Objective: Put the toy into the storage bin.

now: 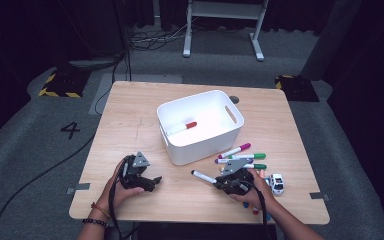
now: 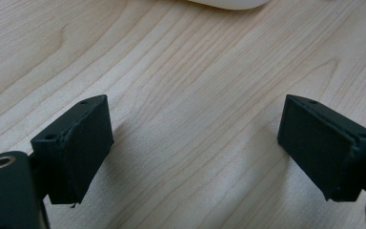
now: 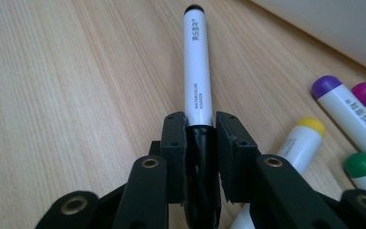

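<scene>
Stage: collection of markers into white bin (image 1: 200,127), early in the sequence.

Done so far, judged from the layout: one red-capped marker (image 1: 182,127) lying on the bin floor.

In hand: black-capped marker (image 3: 198,71) pinched at its cap end between the jaws of the right gripper (image 3: 201,126), barrel projecting forward, low over the desk (image 1: 130,125), just in front of the bin. In the high view the same marker (image 1: 203,176) pointing left from the right gripper (image 1: 230,182).

Left gripper (image 1: 147,182): jaws spread wide, nothing between them, resting low over bare desk to the left of the bin's near corner.

Remaining: transfer of the held marker into the bin, then the loose markers to the right of the bin — magenta-capped marker (image 1: 235,150), green-capped marker (image 1: 250,156), purple, yellow and others partly hidden behind the hand. Small toy car (image 1: 276,183) beside them; unclear whether part of the load.

Estimate: roughly one item stowed, most still outstanding.
</scene>
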The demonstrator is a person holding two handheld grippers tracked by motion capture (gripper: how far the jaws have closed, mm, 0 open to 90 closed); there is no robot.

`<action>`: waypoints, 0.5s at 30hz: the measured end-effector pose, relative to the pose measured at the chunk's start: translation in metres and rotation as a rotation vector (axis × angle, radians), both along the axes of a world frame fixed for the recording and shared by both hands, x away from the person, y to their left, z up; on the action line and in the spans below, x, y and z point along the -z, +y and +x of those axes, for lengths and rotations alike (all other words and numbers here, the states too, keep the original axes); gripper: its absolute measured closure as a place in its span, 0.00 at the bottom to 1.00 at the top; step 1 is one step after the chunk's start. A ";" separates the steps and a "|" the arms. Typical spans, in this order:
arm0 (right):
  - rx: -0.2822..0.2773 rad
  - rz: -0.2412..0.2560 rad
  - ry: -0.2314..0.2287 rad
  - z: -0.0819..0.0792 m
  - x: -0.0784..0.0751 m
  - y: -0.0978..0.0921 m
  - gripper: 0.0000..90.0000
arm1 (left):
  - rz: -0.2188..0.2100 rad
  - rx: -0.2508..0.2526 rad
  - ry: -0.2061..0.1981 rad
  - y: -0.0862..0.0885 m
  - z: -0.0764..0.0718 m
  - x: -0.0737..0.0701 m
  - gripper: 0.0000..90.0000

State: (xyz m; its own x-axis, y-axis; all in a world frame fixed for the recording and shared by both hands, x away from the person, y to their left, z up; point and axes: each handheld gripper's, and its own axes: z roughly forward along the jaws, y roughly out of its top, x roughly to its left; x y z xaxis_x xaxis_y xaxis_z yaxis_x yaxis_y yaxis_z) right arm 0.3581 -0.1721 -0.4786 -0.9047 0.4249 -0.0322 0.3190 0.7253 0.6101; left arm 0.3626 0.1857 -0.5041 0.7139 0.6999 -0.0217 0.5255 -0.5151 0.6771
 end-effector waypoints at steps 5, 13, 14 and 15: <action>0.006 0.029 -0.014 -0.001 -0.009 -0.003 0.82 | 0.000 0.000 0.000 0.000 0.000 0.000 0.13; 0.030 0.095 -0.047 -0.004 -0.034 -0.017 0.82 | 0.000 0.000 0.000 0.000 0.000 0.000 0.13; 0.030 0.095 -0.047 -0.004 -0.034 -0.017 0.82 | 0.001 0.000 0.000 0.000 0.000 0.000 0.13; 0.025 0.096 -0.055 -0.004 -0.036 -0.019 0.83 | 0.000 0.000 0.000 0.000 0.000 0.000 0.13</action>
State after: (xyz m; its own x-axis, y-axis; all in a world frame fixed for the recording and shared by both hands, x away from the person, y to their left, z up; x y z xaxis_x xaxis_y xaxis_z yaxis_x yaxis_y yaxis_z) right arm 0.3537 -0.1909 -0.4425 -0.8917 0.4509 -0.0399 0.3002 0.6552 0.6932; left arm 0.3625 0.1856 -0.5041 0.7137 0.7001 -0.0213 0.5255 -0.5151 0.6772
